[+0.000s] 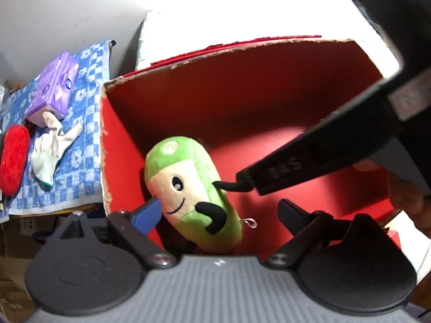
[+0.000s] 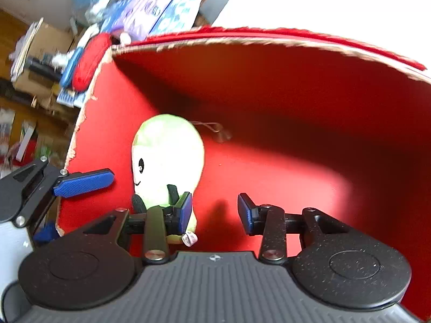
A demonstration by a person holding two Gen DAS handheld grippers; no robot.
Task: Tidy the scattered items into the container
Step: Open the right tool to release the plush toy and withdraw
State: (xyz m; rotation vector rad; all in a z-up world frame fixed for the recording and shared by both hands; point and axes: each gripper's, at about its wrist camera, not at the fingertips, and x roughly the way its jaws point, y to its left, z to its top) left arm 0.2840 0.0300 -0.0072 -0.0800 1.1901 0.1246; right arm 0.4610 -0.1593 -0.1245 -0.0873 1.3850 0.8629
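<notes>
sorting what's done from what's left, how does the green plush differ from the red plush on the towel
The green plush lies inside the red box; the red plush is still outside on the blue checkered towel. The green one shows a stitched face and black arms; the red one shows no face from here. The green one lies between the open fingers of the left hand-held gripper; nothing is near the red one. Both are soft, rounded and elongated.

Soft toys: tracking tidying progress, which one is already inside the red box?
The green plush toy with a smiling face; the red plush lies outside on the blue checkered cloth.
</notes>
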